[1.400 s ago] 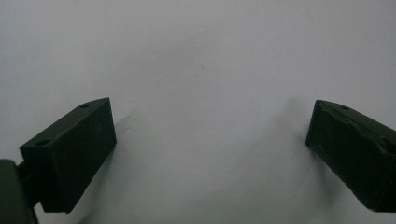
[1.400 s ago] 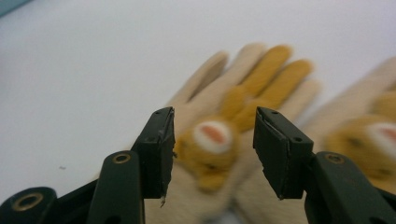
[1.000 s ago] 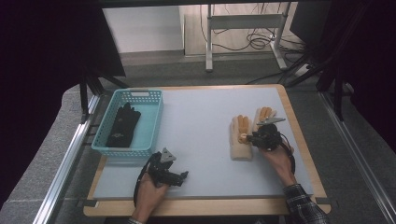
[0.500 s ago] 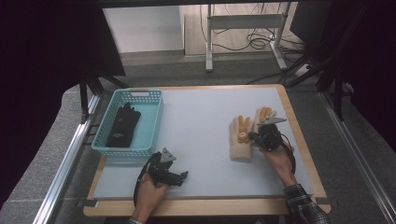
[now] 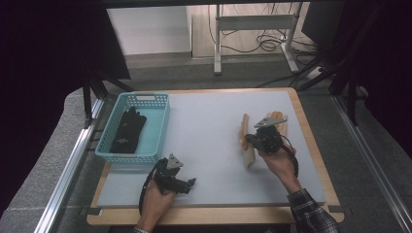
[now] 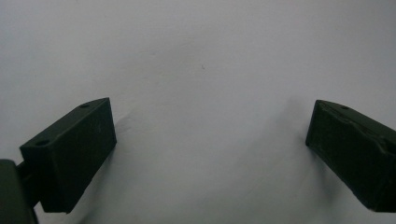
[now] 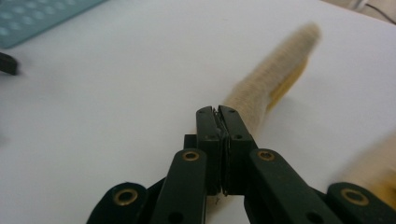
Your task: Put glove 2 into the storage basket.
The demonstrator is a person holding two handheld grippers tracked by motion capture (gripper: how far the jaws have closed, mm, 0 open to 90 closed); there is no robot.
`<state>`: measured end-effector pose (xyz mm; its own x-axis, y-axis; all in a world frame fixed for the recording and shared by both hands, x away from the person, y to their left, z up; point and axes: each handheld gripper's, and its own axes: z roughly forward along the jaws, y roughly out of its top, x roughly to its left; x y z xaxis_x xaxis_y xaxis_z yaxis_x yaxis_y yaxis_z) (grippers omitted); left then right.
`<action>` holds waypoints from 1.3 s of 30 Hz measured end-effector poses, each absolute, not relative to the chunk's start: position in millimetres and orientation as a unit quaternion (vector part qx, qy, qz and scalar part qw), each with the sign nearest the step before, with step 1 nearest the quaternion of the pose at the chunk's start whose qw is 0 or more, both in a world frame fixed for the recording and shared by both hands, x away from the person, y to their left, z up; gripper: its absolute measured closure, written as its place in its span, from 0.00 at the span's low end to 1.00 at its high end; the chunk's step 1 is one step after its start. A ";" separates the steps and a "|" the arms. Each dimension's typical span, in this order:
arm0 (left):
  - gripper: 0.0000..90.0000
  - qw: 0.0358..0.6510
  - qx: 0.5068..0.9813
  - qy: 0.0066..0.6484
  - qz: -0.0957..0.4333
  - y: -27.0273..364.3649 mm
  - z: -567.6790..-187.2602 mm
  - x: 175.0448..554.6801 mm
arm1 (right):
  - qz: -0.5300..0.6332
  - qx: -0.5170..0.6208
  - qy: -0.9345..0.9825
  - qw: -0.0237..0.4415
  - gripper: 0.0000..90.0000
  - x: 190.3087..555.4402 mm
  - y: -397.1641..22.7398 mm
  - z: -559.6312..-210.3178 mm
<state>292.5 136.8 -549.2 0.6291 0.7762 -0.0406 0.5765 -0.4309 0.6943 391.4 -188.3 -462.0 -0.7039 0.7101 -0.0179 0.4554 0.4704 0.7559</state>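
Note:
My right gripper (image 5: 249, 141) is at the right of the table, shut on a tan knit glove (image 5: 248, 158). The glove is lifted off the white mat and hangs edge-on. In the right gripper view the jaws (image 7: 217, 112) are pressed together on the fabric, and the tan glove (image 7: 273, 84) stretches away beyond them. A second tan glove (image 5: 283, 125) lies on the mat just behind, and shows blurred at the lower right as the second glove (image 7: 373, 163). My left gripper (image 5: 188, 183) rests at the front left. Its jaws (image 6: 210, 130) stand open over bare mat.
A teal basket (image 5: 158, 127) at the left holds a black glove (image 5: 127, 130). The white mat (image 5: 204, 126) lies on a wooden table with raised edges. Metal rails run along both sides, and dark curtains hang around.
The right gripper shut on the tan glove and rose toward the left, pulling the glove up on edge. The left gripper kept still.

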 end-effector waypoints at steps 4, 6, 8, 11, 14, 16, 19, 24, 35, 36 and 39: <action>0.02 0.347 0.833 0.406 0.145 136.7 -549.3 292.6 | 0.393 0.318 0.850 0.145 0.87 388.8 -160.2 -465.4; 0.02 0.346 0.834 0.405 0.145 136.9 -549.2 292.6 | 0.395 0.312 0.852 0.143 0.83 389.6 -153.0 -465.2; 0.02 0.346 0.834 0.405 0.145 136.9 -549.2 292.6 | 0.392 0.314 0.853 0.143 0.80 392.3 -151.5 -465.8; 0.02 0.347 0.834 0.405 0.144 136.8 -549.2 292.5 | 0.380 0.322 0.854 0.147 0.73 398.2 -156.8 -472.3; 0.02 0.347 0.834 0.405 0.144 136.8 -549.2 292.5 | 0.367 0.339 0.852 0.158 0.67 404.8 -166.9 -483.3; 0.02 0.347 0.833 0.405 0.144 136.8 -549.2 292.5 | 0.362 0.355 0.847 0.158 0.67 409.2 -175.0 -491.5; 0.02 0.347 0.833 0.406 0.145 136.7 -549.3 292.5 | 0.349 0.369 0.847 0.157 0.69 413.3 -184.7 -503.6; 0.02 0.347 0.833 0.406 0.144 136.7 -549.3 292.5 | 0.348 0.376 0.849 0.127 0.78 413.2 -189.2 -518.9; 0.02 0.346 0.834 0.406 0.144 136.8 -549.2 292.5 | 0.359 0.356 0.858 0.092 0.96 391.9 -185.8 -518.1; 0.02 0.346 0.833 0.406 0.144 136.8 -549.3 292.5 | 0.360 0.351 0.860 0.092 0.95 387.9 -184.9 -518.3; 0.02 0.346 0.833 0.406 0.144 136.7 -549.3 292.4 | 0.363 0.339 0.862 0.101 0.91 382.7 -184.7 -516.7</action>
<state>292.4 136.7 -549.3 0.6292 0.7762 -0.0404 0.5762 -0.4309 0.6945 382.7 -184.7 -516.7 -0.7497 0.6579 0.0717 0.5109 0.5064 0.6947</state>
